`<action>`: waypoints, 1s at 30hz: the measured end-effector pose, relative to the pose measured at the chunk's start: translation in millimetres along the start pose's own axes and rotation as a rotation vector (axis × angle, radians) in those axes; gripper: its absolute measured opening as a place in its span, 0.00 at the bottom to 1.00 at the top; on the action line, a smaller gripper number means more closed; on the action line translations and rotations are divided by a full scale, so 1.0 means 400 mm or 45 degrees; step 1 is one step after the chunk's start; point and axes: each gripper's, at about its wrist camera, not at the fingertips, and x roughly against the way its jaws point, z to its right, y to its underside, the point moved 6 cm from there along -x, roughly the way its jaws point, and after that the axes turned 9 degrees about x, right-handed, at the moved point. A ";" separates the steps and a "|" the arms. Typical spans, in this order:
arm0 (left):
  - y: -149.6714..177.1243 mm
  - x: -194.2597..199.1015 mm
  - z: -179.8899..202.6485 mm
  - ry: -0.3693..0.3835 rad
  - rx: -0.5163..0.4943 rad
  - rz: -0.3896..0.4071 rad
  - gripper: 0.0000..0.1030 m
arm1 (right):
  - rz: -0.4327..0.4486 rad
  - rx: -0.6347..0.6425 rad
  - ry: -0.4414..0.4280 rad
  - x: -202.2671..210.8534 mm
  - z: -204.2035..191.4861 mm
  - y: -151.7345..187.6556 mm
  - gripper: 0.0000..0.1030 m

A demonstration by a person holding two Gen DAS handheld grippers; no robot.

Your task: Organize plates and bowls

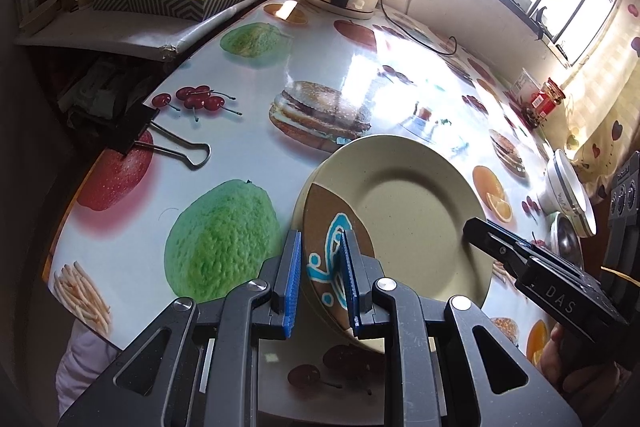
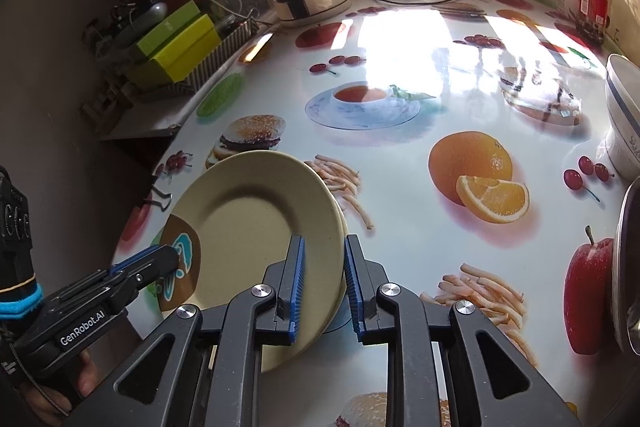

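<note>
**Two grippers, two plates, one stack in the making**

Both tools meet over the fruit-print table (image 2: 400,187). The left gripper (image 1: 320,279) is clamped on the rim of a cream plate with a brown, blue-scrolled patch (image 1: 332,259), its blue pads pressing either side of the edge. The right gripper (image 2: 324,287) straddles the opposite rim, where two cream edges show one behind the other; its jaws stand close around them, though from here I cannot say whether the pads are actually pressing or just bracketing the rims. The plain cream plate (image 2: 256,223) lies tilted over the patterned one, both lifted off the table at an angle and overlapping rather than squarely nested.

So I judge the job to be at an early stage: the two plates are being brought together, but they are not yet seated flat or set down anywhere. Over at the right edge of the table a white bowl with a blue band (image 2: 624,107) and a shiny metal bowl (image 2: 628,267) wait, apparently untouched.

Much is hard to read. Both bowls are cut off by the frame, so I cannot tell if more are stacked beneath or inside them. The undersides of the plates are hidden, window glare washes out the middle of the table, and nothing shows where the finished stack is meant to go.
</note>
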 end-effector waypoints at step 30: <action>0.009 0.044 0.042 0.004 -0.074 0.035 0.39 | 0.044 0.003 0.019 0.052 -0.010 0.000 0.44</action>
